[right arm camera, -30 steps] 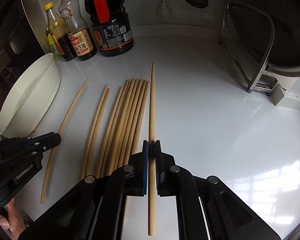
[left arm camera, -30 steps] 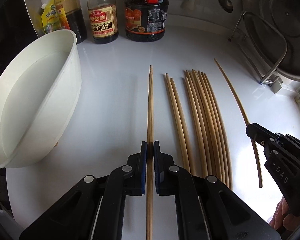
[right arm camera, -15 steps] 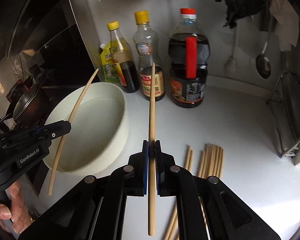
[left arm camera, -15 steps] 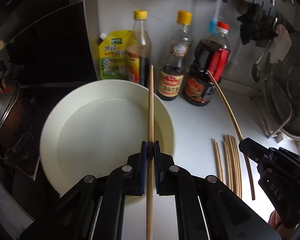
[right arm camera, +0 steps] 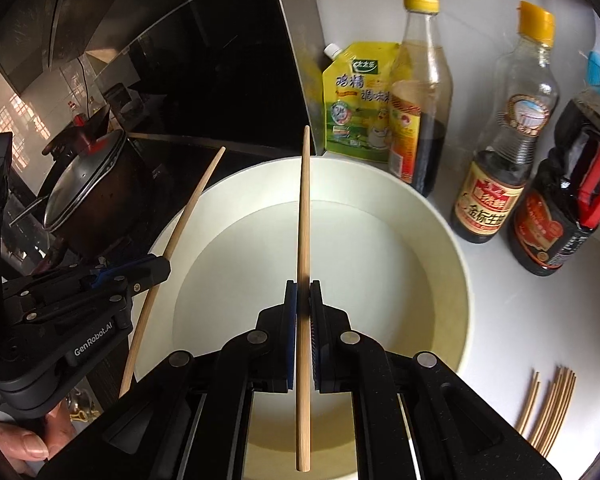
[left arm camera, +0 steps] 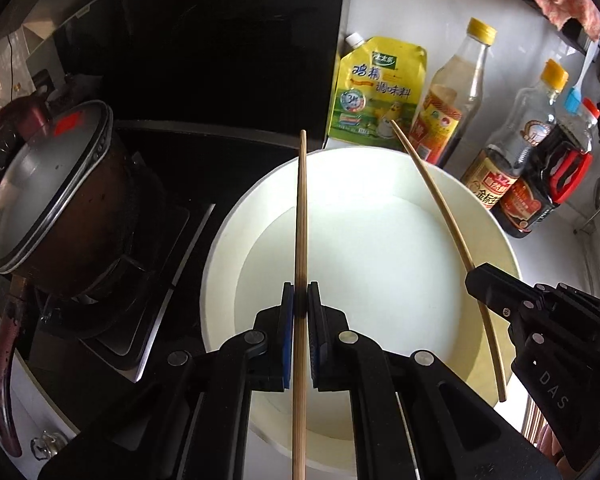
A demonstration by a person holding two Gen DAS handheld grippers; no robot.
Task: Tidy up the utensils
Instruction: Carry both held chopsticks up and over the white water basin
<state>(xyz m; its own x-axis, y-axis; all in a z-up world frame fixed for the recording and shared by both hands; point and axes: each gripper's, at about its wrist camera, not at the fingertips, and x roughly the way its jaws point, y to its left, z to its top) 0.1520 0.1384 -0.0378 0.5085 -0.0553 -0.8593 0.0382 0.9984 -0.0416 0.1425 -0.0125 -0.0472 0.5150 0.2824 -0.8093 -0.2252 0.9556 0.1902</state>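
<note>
Hand-held gripper on the left (left arm camera: 298, 300) is clamped on one chopstick (left arm camera: 301, 216), and the right hand-held gripper (right arm camera: 303, 300) is clamped on a second chopstick (right arm camera: 305, 216); both sticks are held over the white bowl (left arm camera: 496, 240), pointing forward and down toward its far rim. From the right wrist view the left chopstick is seen angled over the bowl's left edge, near the lidded pot (right arm camera: 86, 188) on the stove. The release is judged to be the step in hand. It is best done with each stick brought fully inside the rim and lowered close to the bowl's floor before the jaws are parted, so that no end is left riding on the edge and nothing is tipped toward the stove. The sticks should be kept parallel and apart to avoid crossing. More chopsticks (right arm camera: 550, 412) are left lying on the table (right arm camera: 540, 320), beside the sauce bottles (right arm camera: 496, 152), so further trips are expected.
</note>
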